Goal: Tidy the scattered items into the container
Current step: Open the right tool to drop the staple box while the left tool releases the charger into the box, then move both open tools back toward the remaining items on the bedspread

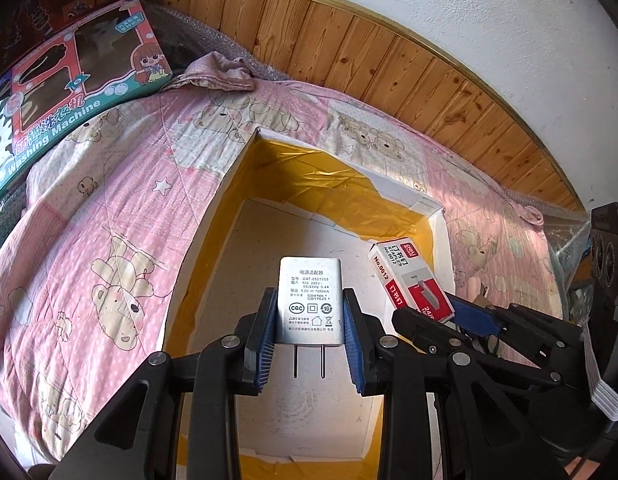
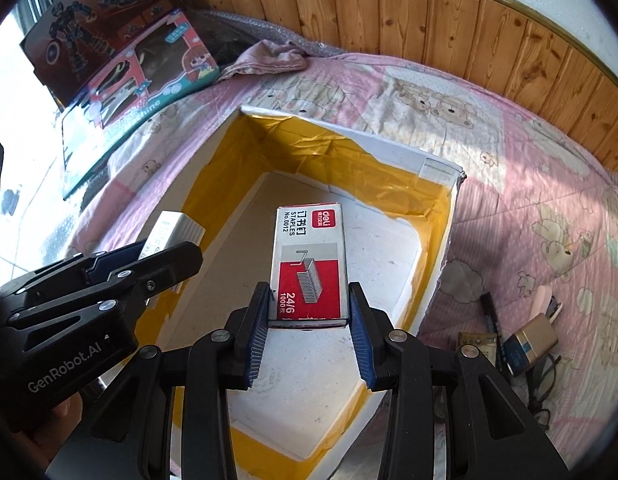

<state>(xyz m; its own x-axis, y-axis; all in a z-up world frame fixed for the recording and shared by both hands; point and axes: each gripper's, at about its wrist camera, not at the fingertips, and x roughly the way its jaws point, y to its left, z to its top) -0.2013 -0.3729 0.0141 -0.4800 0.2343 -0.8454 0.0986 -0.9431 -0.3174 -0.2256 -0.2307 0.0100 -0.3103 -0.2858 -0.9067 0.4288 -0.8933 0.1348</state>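
While both loads hang over the open box (image 2: 437, 196) at frame centre, we hold a power adapter (image 1: 309, 300) pinched in the left gripper (image 1: 309, 340) and a staples carton (image 2: 309, 264) clamped in the right gripper (image 2: 309, 340). Our risk is crowding: the grippers sit close, so releasing together could knock one item against the rim. Battery (image 2: 535, 342), pen (image 2: 492, 320) and other bits wait lower right.

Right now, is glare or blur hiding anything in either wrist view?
Left wrist: sharp, charger label readable, fisheye bends the wall paneling. Right wrist: staple box crisp, but the window side at left is blown out white.
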